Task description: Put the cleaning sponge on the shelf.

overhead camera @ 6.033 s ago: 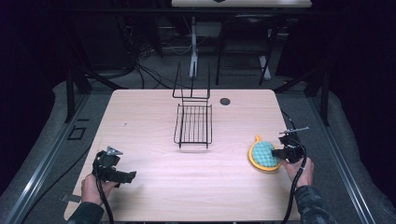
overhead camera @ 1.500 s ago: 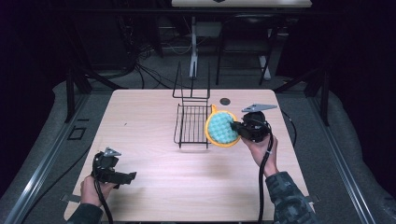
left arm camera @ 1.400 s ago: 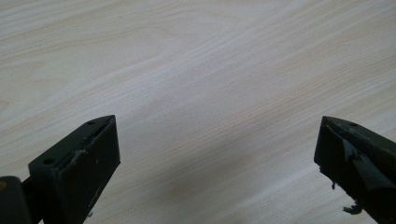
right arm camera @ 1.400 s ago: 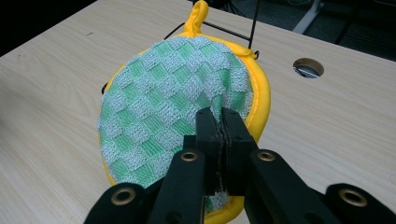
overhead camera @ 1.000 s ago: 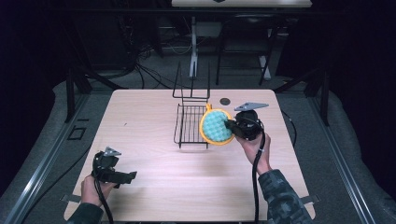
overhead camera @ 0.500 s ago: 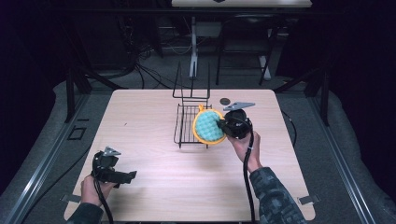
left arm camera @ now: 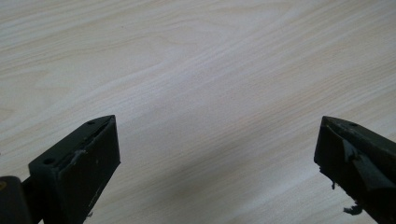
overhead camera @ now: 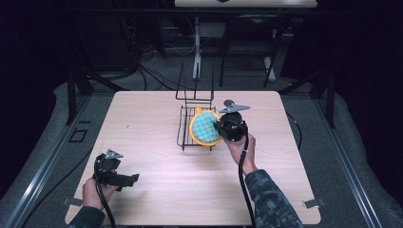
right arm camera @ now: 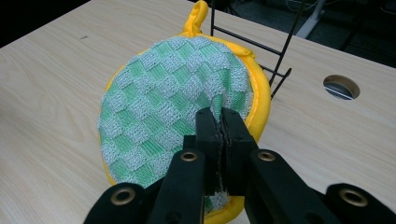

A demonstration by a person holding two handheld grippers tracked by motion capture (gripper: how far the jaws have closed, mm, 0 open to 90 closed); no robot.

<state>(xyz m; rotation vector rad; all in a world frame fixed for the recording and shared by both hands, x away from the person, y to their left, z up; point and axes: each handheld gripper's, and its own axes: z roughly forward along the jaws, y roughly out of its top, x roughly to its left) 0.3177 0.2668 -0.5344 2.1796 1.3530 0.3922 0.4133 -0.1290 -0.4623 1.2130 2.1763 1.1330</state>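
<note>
- Pale wooden table point(overhead camera: 157, 118) in a dark room, cables behind.
- Round green-and-yellow pot holder point(overhead camera: 205, 129) hangs above the black wire rack point(overhead camera: 190, 124) at table centre, pinched by the right gripper point(right arm camera: 222, 128), jaws tight on its edge.
- Left gripper point(overhead camera: 124, 179) rests near-left, jaws wide, empty.
- Risk: the floppy cloth could snag a wire and miss the rack.

Right gripper point(overhead camera: 219, 129), jaws clamped on the round green-and-yellow pot holder point(overhead camera: 204, 129), has carried it from the table's right edge leftward to the black wire rack point(overhead camera: 190, 127), now over its right side.
</note>
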